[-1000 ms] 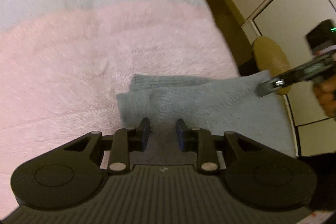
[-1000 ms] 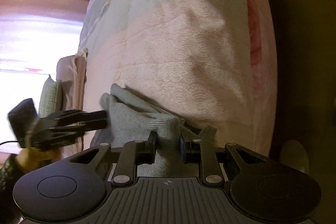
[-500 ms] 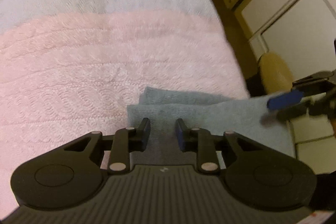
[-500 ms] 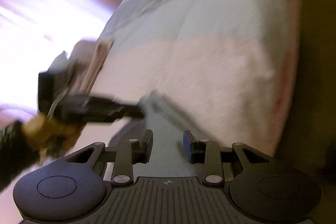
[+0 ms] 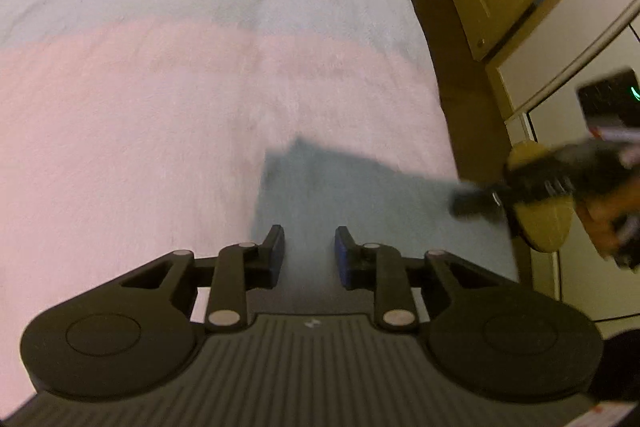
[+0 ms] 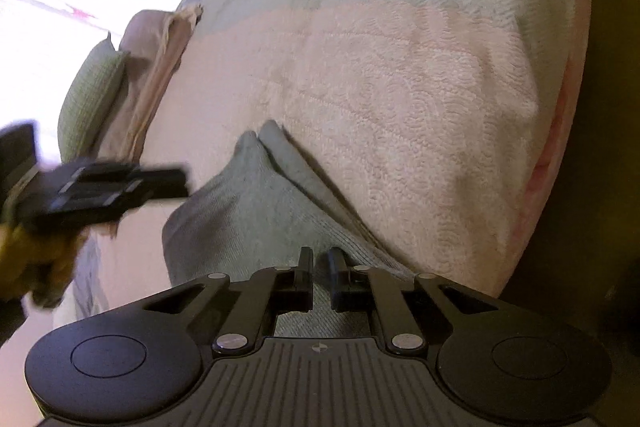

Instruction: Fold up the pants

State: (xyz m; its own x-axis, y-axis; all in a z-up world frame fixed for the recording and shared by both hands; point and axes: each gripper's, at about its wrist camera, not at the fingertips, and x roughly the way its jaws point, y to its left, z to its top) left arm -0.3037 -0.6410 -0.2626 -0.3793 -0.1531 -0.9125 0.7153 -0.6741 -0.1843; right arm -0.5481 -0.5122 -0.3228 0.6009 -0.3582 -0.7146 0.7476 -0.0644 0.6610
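We saw the folded grey knit pants (image 6: 256,211) running lengthwise ahead of both grippers on the pink-and-grey quilted bed (image 6: 400,99), with the right gripper (image 6: 320,263) nearer, its jaws just closed to a bare slit with no cloth visibly pinched, and the left gripper (image 5: 310,247) hanging released above the cloth.

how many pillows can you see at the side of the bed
1 for sure: a green pillow at the left edge of the right wrist view, leaning against a pinkish cushion or folded cover beside the bed. More may be hidden outside the frame.
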